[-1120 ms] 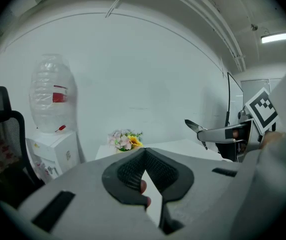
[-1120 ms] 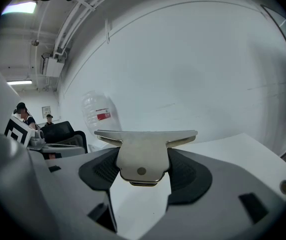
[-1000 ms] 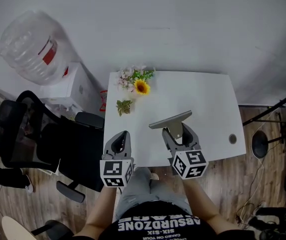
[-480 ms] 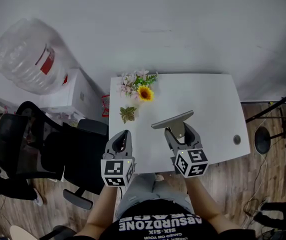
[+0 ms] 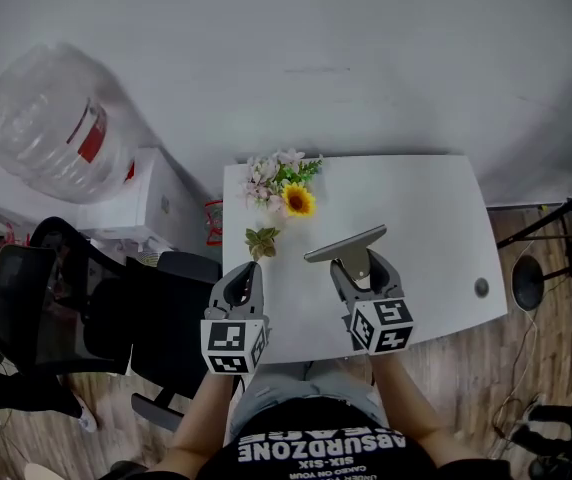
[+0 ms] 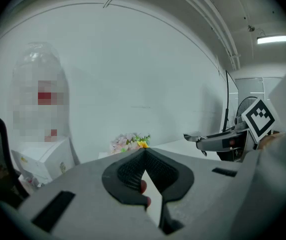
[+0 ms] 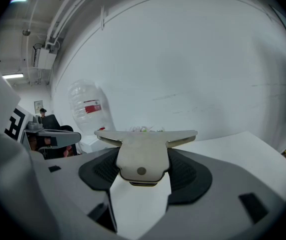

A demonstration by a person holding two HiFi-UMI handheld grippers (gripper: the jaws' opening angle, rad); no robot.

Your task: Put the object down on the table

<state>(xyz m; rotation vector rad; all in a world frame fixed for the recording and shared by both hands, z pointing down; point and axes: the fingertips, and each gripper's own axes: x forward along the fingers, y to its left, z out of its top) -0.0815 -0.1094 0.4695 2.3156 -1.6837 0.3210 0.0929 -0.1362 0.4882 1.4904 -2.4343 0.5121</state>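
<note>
A flat T-shaped metal tool (image 5: 344,243) with a long straight top bar is clamped by its stem in my right gripper (image 5: 354,261), held above the near half of the white table (image 5: 426,218). In the right gripper view the tool (image 7: 144,154) stands upright between the dark pads (image 7: 190,176), its bar level. My left gripper (image 5: 247,273) hovers over the table's near left edge, jaws shut with nothing between them. In the left gripper view its pads (image 6: 128,171) meet at the tip.
Artificial flowers with a sunflower (image 5: 284,183) lie at the table's far left, with a small leaf sprig (image 5: 260,240) near them. A round cable hole (image 5: 481,287) is at the right edge. A black office chair (image 5: 66,308), a white cabinet (image 5: 156,198) and a large water bottle (image 5: 51,123) stand left.
Both grippers now reach a little farther over the table's near edge. The right one still holds the metal tool in the same pose, and the left stays shut.
</note>
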